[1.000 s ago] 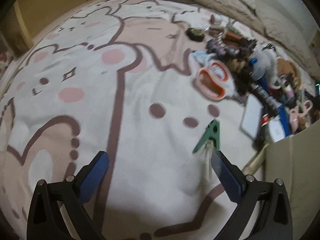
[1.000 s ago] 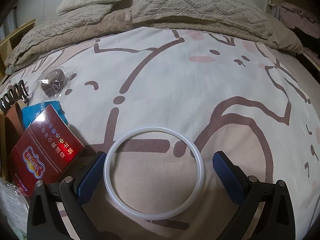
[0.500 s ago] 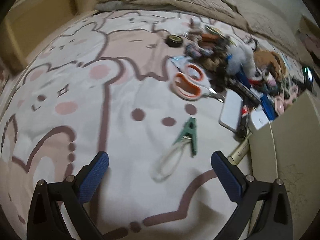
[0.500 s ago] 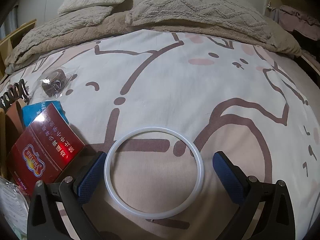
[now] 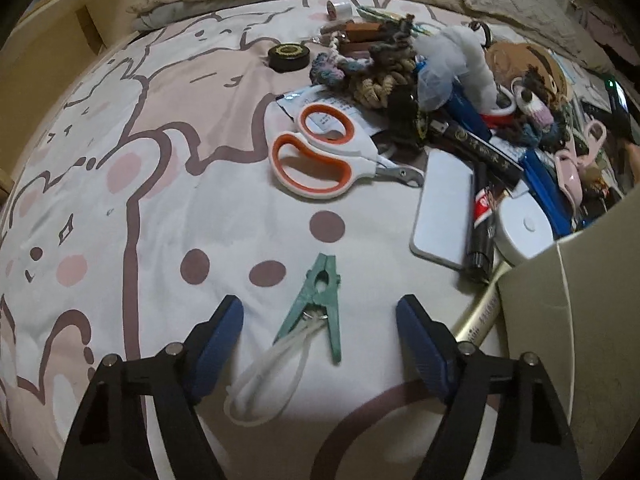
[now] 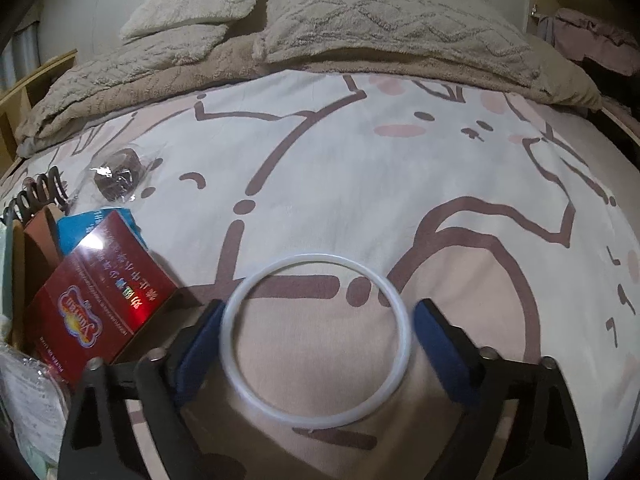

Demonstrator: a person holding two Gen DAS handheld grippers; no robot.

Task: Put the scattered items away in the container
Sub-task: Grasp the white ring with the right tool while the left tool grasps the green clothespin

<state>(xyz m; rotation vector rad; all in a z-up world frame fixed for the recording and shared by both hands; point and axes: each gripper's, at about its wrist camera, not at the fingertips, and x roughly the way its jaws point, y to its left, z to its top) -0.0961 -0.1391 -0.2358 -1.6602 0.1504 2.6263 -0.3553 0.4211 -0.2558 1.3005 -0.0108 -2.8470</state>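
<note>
On my left wrist view, the left gripper (image 5: 319, 320) points down at the printed bedsheet (image 5: 168, 208). Its jaws are closing, with a gap on either side of the green clothespin (image 5: 318, 300) lying between them; neither pad touches it. A white cord loop (image 5: 264, 380) hangs from the clothespin's spring and trails toward the camera. Beyond it lie orange-handled scissors (image 5: 320, 152), and to their right a white phone (image 5: 444, 216) face down, a black marker (image 5: 482, 232) and a round white case (image 5: 524, 232). A heap of yarn and mixed small items (image 5: 440, 64) sits behind them. The beige container wall (image 5: 568, 320) stands at the right edge, just beside the right finger.

On my right wrist view, a red box (image 6: 100, 300) lies at the left with a blue packet (image 6: 76, 228) behind it and a wrapped dark roll (image 6: 118, 178) further back. The right gripper (image 6: 316, 340) straddles a white ring (image 6: 316, 340) flat on the sheet. Its jaws are closing: the left pad sits at the ring's rim, the right pad stands just clear of it, so I record no grip. Pillows (image 6: 380, 32) lie at the head of the bed.
</note>
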